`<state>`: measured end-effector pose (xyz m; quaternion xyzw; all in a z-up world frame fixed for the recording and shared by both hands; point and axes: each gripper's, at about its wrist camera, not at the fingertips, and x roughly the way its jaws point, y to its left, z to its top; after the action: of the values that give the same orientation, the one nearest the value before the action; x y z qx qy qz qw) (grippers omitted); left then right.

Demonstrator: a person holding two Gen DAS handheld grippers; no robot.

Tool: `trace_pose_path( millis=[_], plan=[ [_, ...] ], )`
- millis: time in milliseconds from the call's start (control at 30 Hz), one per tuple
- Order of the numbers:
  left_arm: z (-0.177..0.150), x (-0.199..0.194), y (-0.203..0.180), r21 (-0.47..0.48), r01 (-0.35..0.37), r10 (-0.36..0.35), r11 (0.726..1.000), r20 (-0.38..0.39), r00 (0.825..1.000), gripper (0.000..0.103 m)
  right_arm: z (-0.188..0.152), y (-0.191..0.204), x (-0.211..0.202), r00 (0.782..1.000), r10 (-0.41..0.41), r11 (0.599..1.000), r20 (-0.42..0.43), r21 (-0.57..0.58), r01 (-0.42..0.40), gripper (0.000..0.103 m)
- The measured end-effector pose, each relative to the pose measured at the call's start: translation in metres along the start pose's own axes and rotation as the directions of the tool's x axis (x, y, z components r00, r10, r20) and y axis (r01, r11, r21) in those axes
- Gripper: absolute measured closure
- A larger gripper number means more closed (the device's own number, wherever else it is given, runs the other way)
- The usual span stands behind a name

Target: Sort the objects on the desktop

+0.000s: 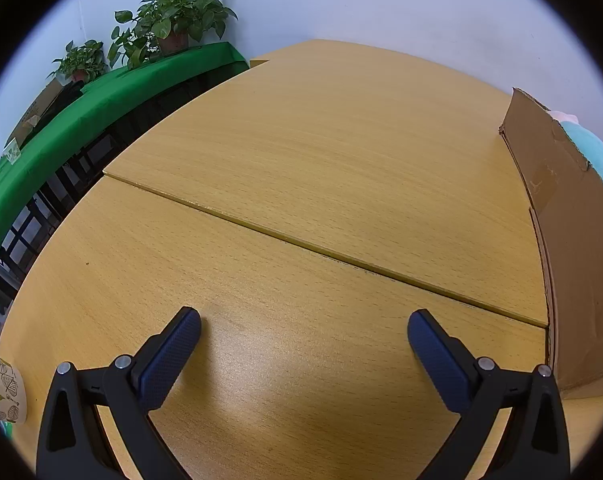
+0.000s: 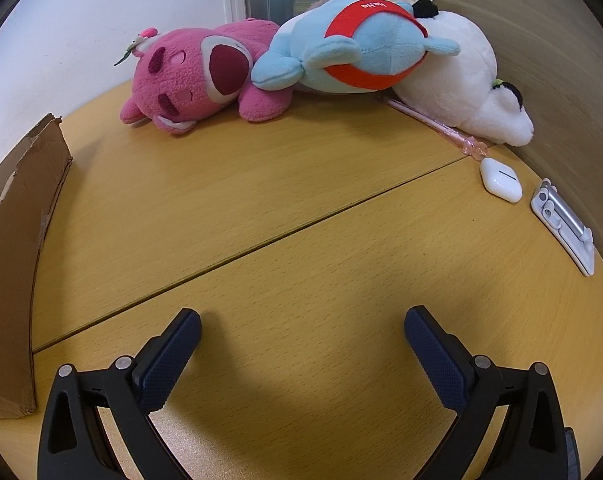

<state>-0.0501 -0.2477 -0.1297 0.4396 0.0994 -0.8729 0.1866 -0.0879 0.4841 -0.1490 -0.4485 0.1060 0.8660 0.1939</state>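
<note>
Both claws empty, sorting barely begun.

I have the left claw [image 1: 304,322] and right claw [image 2: 302,320] spread wide over the bare wooden bench [image 2: 261,200], holding nothing. Everything seems unsorted: the pink plush bear [image 2: 197,76], the blue plush with a red band [image 2: 353,46] and the white plush [image 2: 461,76] lie heaped at the far edge, with a pink clear pen [image 2: 441,126], a white earbud case [image 2: 500,180] and a folded silver stand [image 2: 563,226] near them. The brown cardboard box [image 2: 17,260] (its inside is hidden from me) is probably the destination.
</note>
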Motion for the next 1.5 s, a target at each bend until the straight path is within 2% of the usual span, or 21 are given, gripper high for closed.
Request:
trace_pose_path(
  millis=[1500],
  plan=[
    [0.001, 0.0042, -0.0042, -0.012, -0.008, 0.008, 1.0, 0.002, 1.0, 0.0, -0.0038, 0.0013, 0.0019, 1.0, -0.001, 1.0, 0.004, 0.003, 0.001, 0.0]
  ],
)
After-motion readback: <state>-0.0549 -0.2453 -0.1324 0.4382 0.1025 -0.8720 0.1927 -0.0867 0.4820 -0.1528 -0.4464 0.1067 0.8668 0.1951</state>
